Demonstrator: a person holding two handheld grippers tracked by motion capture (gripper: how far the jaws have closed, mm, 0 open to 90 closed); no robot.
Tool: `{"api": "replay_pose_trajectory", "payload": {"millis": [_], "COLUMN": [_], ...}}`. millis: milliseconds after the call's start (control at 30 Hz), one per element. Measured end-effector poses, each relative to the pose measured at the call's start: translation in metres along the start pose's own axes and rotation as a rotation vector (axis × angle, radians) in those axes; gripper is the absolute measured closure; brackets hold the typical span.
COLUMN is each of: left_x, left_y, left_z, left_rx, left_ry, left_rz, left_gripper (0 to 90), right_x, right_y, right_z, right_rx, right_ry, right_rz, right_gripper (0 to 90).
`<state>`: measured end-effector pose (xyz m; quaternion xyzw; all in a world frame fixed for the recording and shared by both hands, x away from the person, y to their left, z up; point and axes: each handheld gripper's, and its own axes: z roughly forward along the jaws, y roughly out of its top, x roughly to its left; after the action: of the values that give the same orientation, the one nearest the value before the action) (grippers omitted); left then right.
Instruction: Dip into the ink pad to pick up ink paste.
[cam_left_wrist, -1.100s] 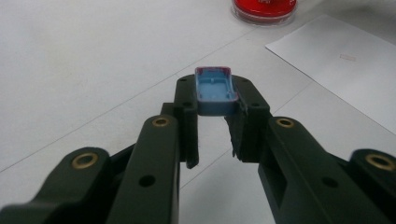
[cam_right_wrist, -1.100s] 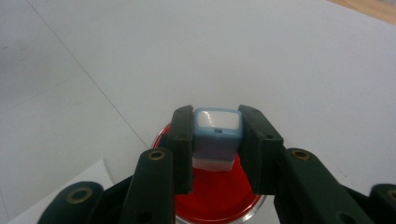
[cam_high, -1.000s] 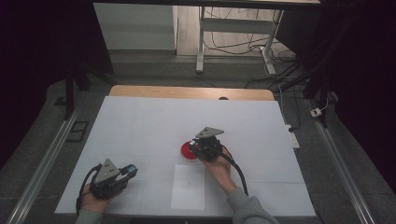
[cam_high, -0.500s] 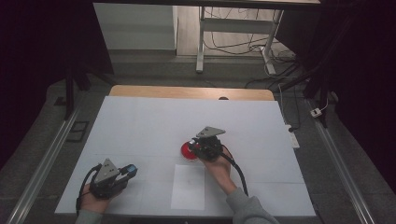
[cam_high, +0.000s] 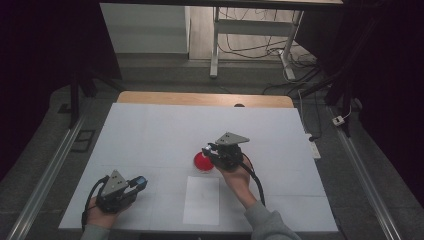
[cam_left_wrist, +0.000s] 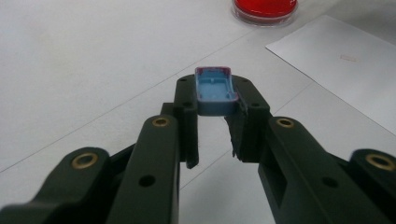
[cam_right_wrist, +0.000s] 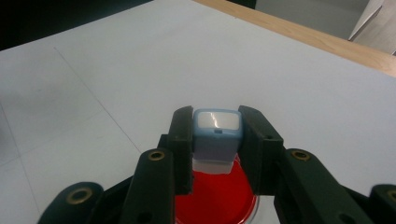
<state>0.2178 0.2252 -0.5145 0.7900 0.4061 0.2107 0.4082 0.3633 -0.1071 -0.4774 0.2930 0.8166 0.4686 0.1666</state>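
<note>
Hovering just above the red dish (cam_right_wrist: 219, 196), a pale blue stamp body (cam_right_wrist: 216, 135) is being gripped between the jaws of the right gripper (cam_right_wrist: 216, 140), its glossy white face being shown to the right gripper view. From the high view, the right gripper (cam_high: 216, 152) is being held at the dish's (cam_high: 202, 161) right edge, near the middle of the white-covered table (cam_high: 150, 130). Judging by this, the stamp is being inked, so it is best lowered flat and square onto the red pad, pressed lightly and evenly, then lifted straight up so nothing is being smeared or dragged. Over at the near left, the left gripper (cam_high: 134, 186) is being kept low by the table's front edge, and a blue cap (cam_left_wrist: 215, 91), hollow side up, is being clamped between its jaws in the left gripper view; it is well apart from the dish (cam_left_wrist: 265, 9). A white sheet of paper (cam_high: 201, 200) is lying flat just this side of the dish, between the two hands, probably waiting for the print. Counted up: two grippers are being held, one stamp body, one cap, one red dish and one sheet of paper are being seen.
</note>
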Motion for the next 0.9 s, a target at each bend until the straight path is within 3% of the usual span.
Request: {"api": "replay_pose_trajectory", "payload": {"millis": [400, 900], "left_x": [0.000, 0.000], "left_y": [0.000, 0.000], "left_z": [0.000, 0.000], "left_rx": [0.000, 0.002], "left_ry": [0.000, -0.001], "left_rz": [0.000, 0.001], "left_gripper": [74.0, 74.0], "right_x": [0.000, 0.001], "right_y": [-0.001, -0.010], "right_z": [0.003, 0.017], "right_rx": [0.025, 0.114], "right_ry": [0.002, 0.001], "right_rz": [-0.007, -0.030], "right_gripper": [66.8, 66.8]}}
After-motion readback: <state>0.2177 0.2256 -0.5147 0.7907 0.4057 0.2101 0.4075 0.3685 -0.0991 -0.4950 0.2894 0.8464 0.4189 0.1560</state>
